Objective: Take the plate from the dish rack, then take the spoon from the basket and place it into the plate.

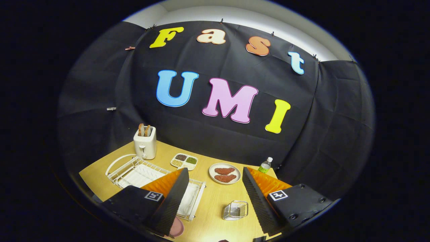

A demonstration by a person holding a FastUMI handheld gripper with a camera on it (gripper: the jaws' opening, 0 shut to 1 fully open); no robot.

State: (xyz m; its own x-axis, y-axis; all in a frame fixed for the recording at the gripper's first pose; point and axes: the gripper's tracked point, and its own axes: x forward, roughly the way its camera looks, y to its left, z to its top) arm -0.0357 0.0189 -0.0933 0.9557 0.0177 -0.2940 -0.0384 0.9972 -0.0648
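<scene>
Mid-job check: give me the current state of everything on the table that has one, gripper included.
Gripper: open, holding nothing, above the table.
White wire dish rack: no plate seen standing in it.
Pink plate: flat on the table, partly behind a finger.
Small wire basket: upright; contents unclear.
White toaster: toast sticking up.
White plate of meat patties: loaded.
Plastic bottle: upright, capped.

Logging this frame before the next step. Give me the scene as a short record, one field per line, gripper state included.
gripper: open, fingers wide apart above the table, holding nothing
dish rack: white wire, partly behind the left finger
pink plate: partly hidden beneath the left finger, at the rack's near end
basket: small wire one between the fingers; contents cannot be made out
beyond the fingers: plate of meat patties, four-part dish of grains, toaster with bread, bottle
table: wood
</scene>
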